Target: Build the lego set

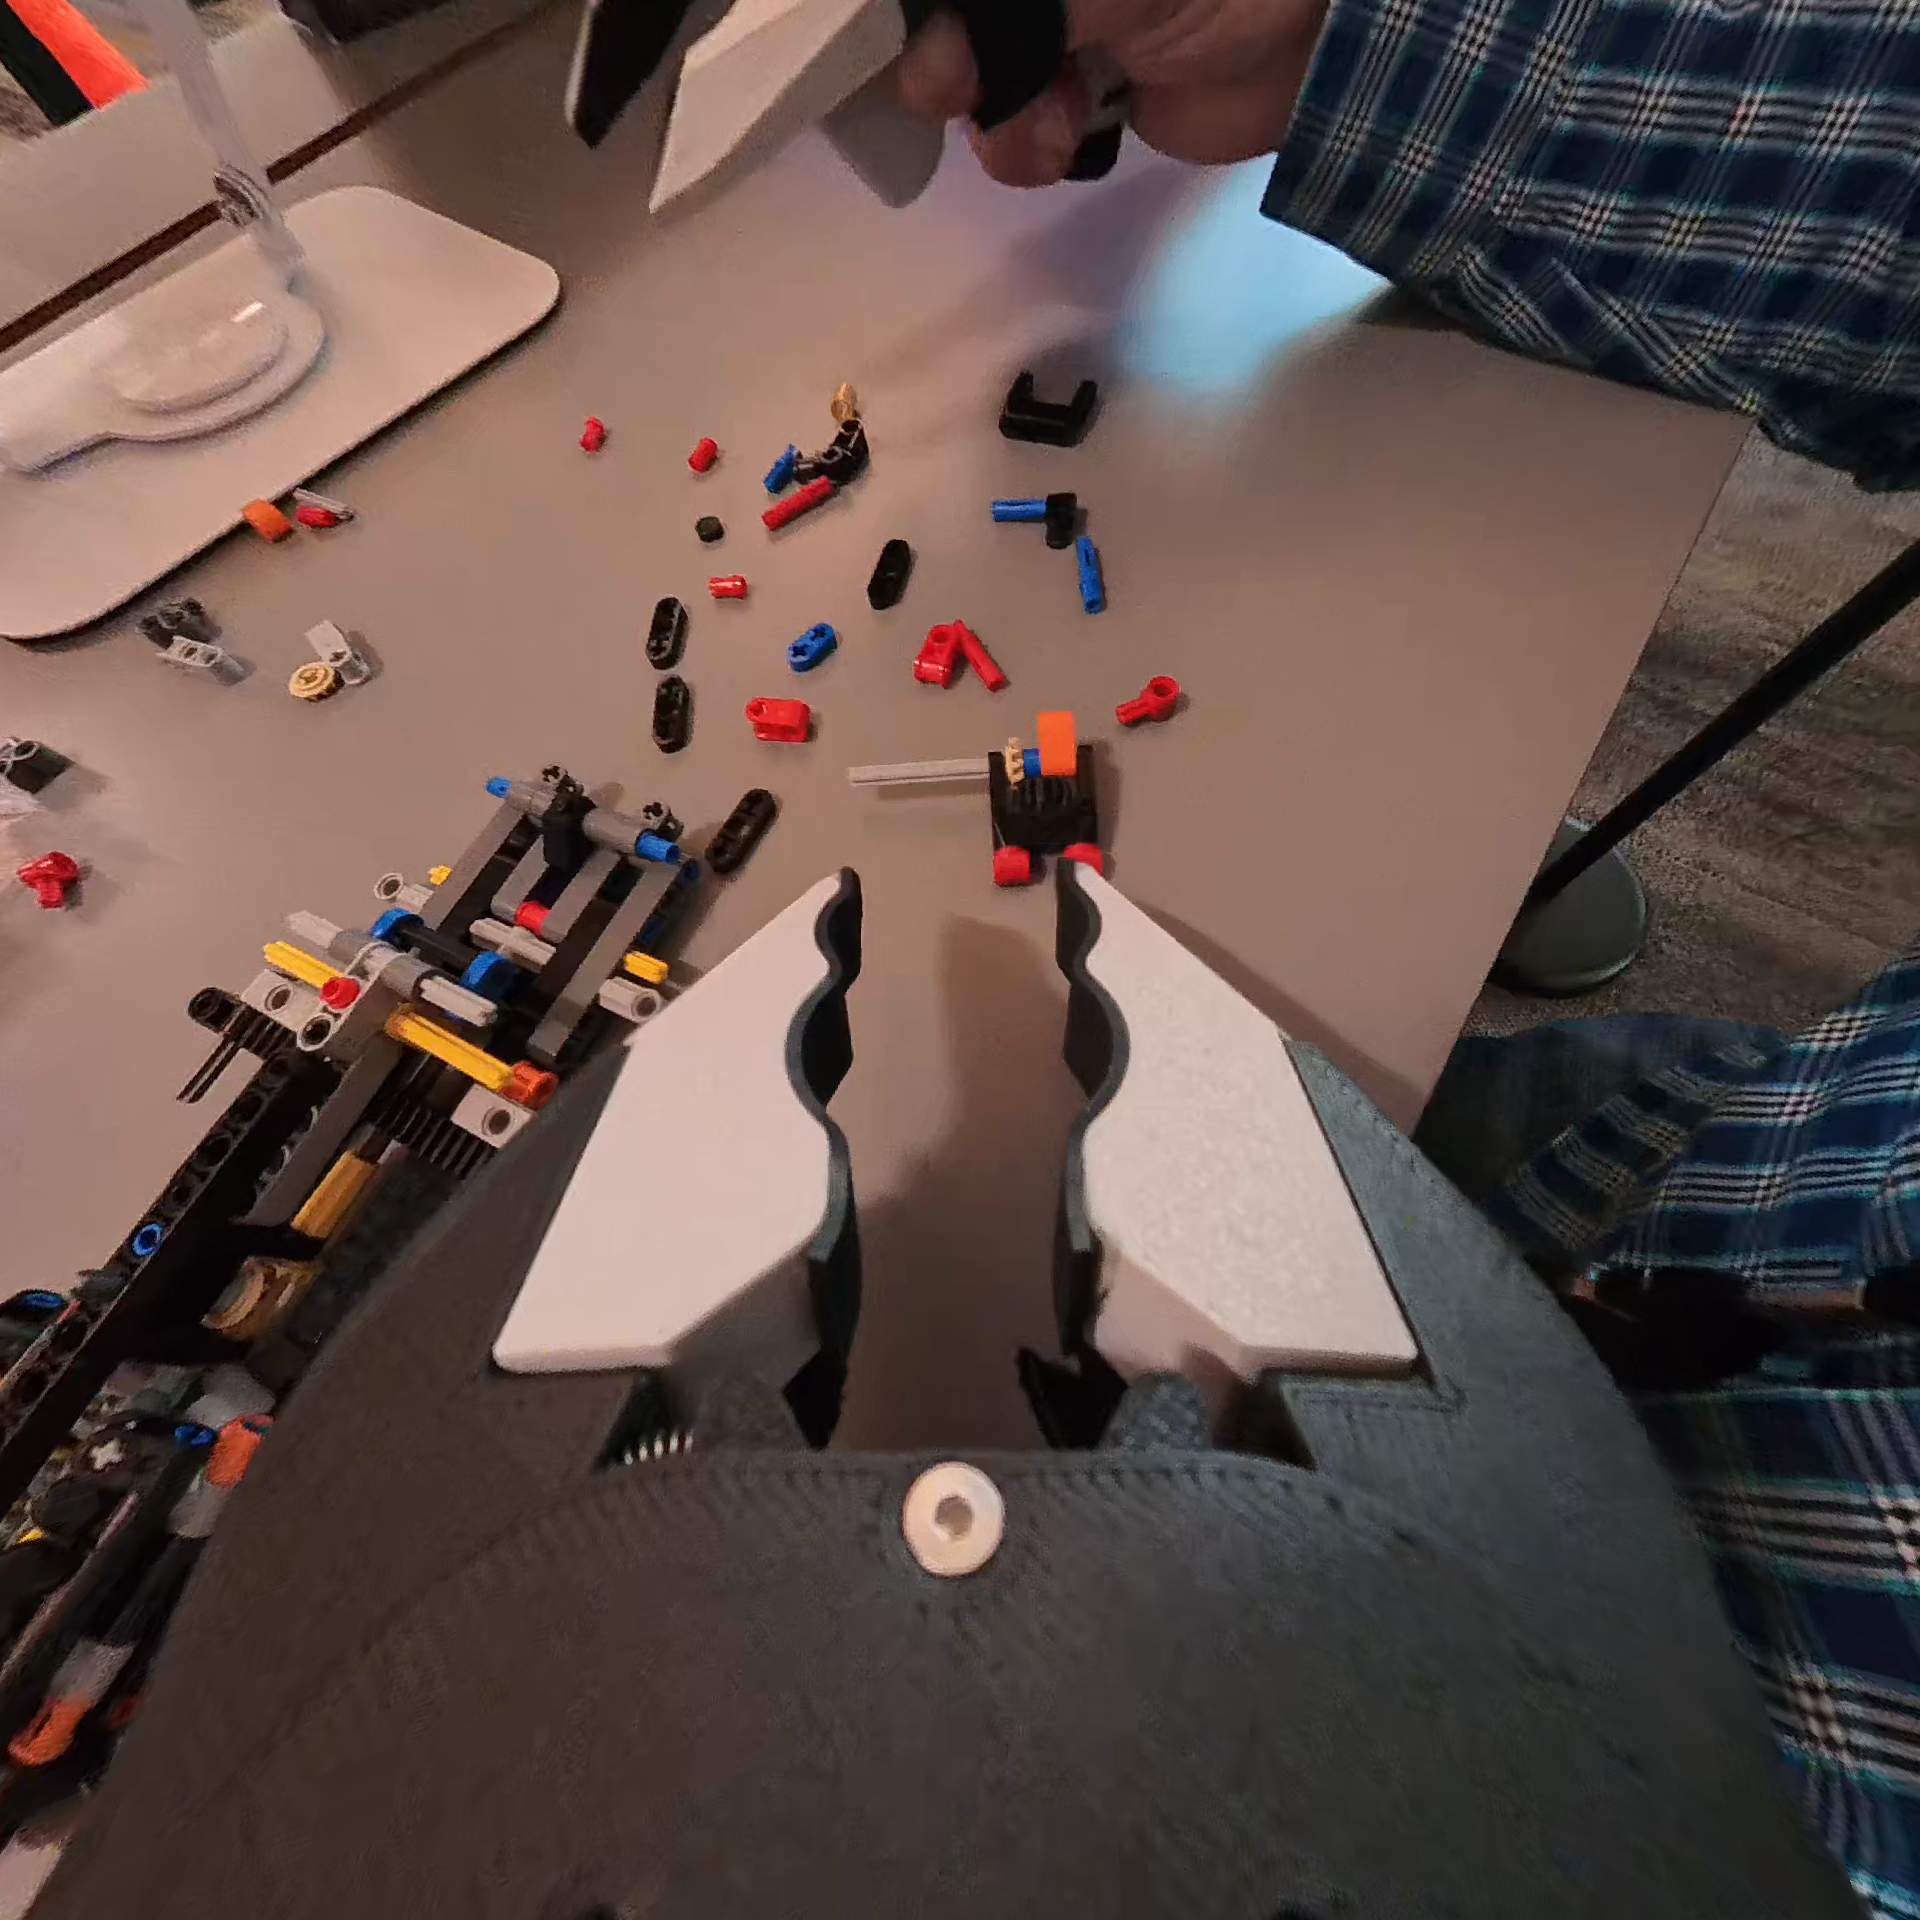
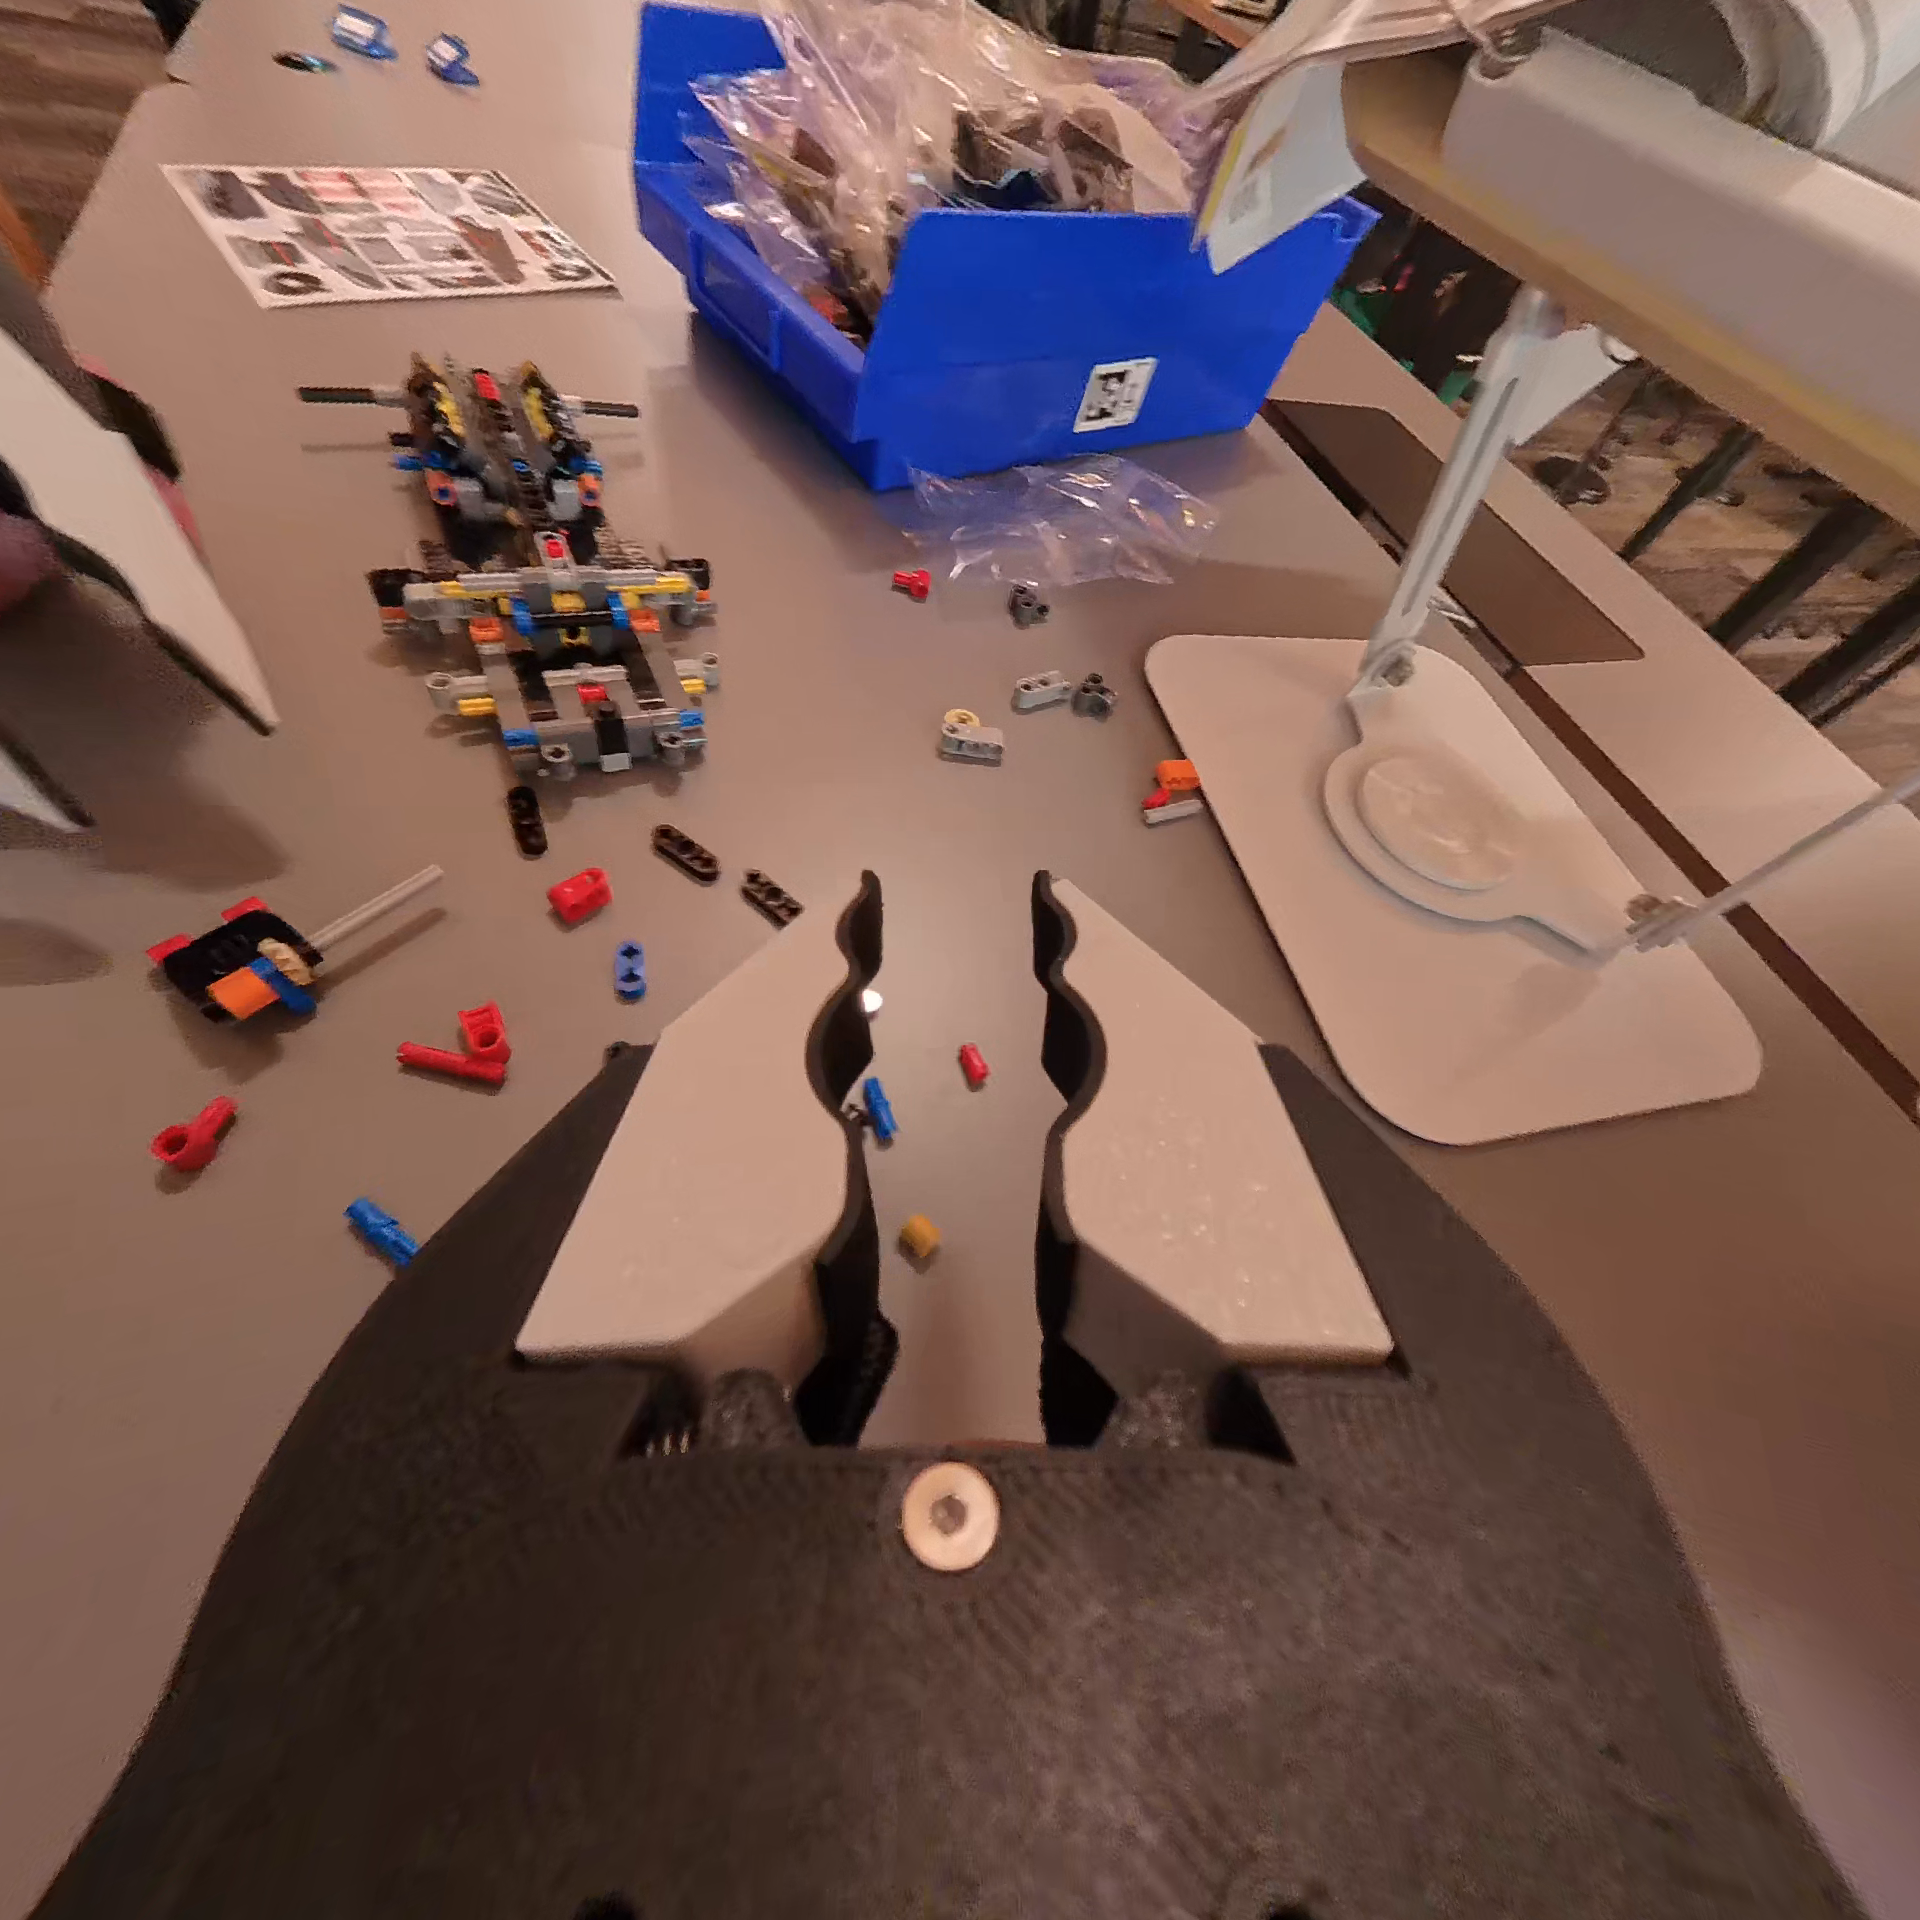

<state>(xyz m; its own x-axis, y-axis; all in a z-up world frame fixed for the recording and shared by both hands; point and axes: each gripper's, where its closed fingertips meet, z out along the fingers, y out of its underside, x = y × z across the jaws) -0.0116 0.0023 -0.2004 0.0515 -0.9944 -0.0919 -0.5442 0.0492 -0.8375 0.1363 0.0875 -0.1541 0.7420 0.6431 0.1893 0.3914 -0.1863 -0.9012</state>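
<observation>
The part-built lego chassis (image 1: 436, 997) lies at the left of the left wrist view and shows upper left in the right wrist view (image 2: 551, 613). A small black sub-assembly with an orange piece, red pins and a grey axle (image 1: 1039, 800) sits just beyond my left gripper (image 1: 961, 878), which is open and empty above the table. It also shows in the right wrist view (image 2: 244, 966). My right gripper (image 2: 954, 883) is open and empty, hovering over a red pin (image 2: 972, 1064), a blue pin (image 2: 879, 1108) and a tan bush (image 2: 918, 1236). It shows at the top of the left wrist view (image 1: 665, 156).
Loose red, blue and black pieces (image 1: 810, 644) lie scattered on the grey table. A white stand base (image 2: 1455, 894) sits right. A blue bin (image 2: 1039, 343) of bagged parts and a sticker sheet (image 2: 384, 234) lie at the back. The table edge (image 1: 1558, 831) is on the right.
</observation>
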